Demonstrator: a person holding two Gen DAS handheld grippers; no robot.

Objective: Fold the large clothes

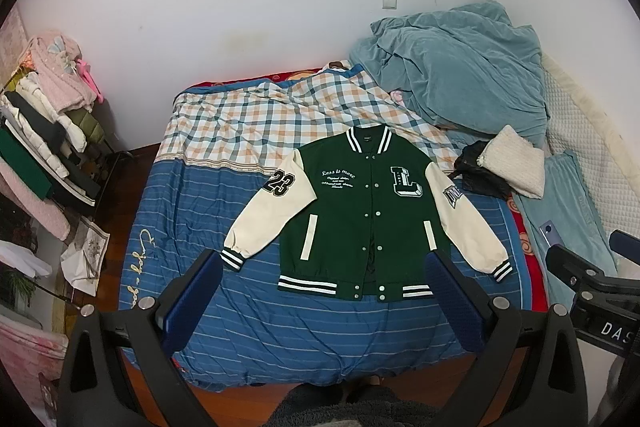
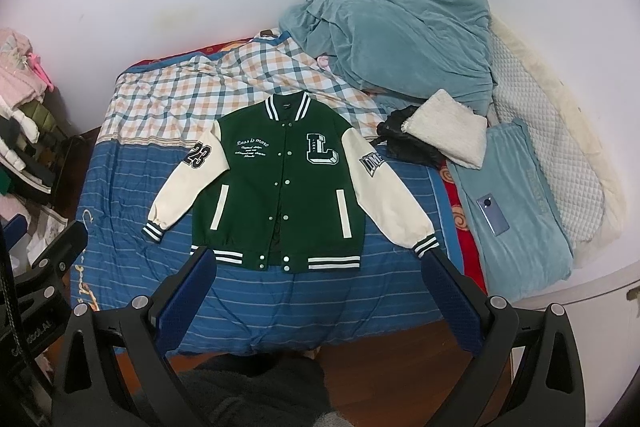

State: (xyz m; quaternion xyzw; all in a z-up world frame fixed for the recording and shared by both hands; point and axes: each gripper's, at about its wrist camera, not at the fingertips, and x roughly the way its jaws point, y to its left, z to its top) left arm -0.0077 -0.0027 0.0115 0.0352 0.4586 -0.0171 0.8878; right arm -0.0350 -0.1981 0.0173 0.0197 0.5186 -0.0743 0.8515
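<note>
On the bed [image 1: 248, 307], front up, lies the jacket [image 1: 352, 211]: green body, cream sleeves spread to both sides, collar toward the wall, snaps partly undone near the hem. Right of it a cream towel [image 1: 516, 163] rests on a black garment [image 1: 480, 175]; a phone [image 2: 493, 213] lies on the blue pillow [image 2: 520, 227]. Left hand-held gripper [image 1: 324, 307] and right hand-held gripper [image 2: 320, 301] both hover above the bed's near edge, jaws wide apart, holding nothing.

Both wrists above shared bed [image 1: 280, 327]
</note>
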